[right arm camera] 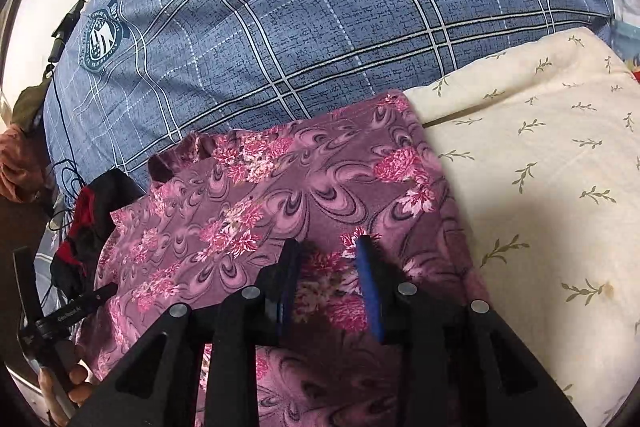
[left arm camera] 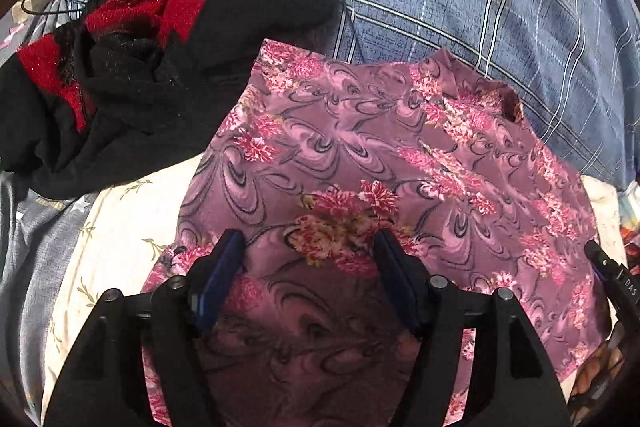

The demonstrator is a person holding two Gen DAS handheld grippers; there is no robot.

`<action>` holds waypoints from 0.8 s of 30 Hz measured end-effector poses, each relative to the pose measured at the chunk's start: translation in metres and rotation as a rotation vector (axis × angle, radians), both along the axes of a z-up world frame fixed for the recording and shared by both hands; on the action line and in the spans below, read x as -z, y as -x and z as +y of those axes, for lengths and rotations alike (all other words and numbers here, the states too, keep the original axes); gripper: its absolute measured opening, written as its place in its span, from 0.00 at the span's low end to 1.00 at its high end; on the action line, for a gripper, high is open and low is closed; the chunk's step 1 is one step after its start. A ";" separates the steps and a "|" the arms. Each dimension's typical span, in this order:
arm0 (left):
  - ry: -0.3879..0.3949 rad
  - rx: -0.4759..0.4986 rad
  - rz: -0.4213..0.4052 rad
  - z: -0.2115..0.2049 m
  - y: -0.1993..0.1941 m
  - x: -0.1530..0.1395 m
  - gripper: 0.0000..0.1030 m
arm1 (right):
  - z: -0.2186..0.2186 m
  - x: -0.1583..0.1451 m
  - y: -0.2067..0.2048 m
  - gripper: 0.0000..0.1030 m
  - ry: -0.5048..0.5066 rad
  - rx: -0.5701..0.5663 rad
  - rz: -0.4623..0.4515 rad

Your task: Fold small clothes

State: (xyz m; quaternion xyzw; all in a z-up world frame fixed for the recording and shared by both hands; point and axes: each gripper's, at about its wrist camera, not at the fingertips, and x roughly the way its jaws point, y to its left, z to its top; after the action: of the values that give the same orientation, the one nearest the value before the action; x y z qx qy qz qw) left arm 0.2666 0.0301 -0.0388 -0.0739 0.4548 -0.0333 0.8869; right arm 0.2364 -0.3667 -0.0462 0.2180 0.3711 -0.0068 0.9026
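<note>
The left gripper (left arm camera: 310, 247) hung spread above a mauve flowered garment (left arm camera: 360, 167), thin and smooth, lying flat on a cream sprigged cushion (right arm camera: 540, 167); the right gripper (right arm camera: 328, 247) was parted too, perhaps brushing the cloth; a crumpled black-and-red knit (left arm camera: 140, 67) lay beside it against a blue checked quilt (right arm camera: 300, 7).

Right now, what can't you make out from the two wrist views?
- Near hem of the floral garment: left wrist view, behind the left gripper body.
- Same hem, right wrist view: covered by the right gripper.
- Whether either set of jaws touches the cloth: both stand apart, contact unclear.
- Black and red sweater: bunched up, shape unreadable; mostly cut off in right wrist view.
</note>
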 end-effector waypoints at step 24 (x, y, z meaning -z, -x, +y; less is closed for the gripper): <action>0.071 -0.043 -0.017 0.069 0.003 -0.059 0.76 | -0.012 -0.044 0.019 0.50 0.038 0.070 0.019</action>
State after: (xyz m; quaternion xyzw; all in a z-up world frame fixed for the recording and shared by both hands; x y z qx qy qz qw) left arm 0.2631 0.0987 0.0207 -0.1146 0.4440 -0.0310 0.8881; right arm 0.2173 -0.3791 -0.0027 0.2137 0.3715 -0.0474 0.9023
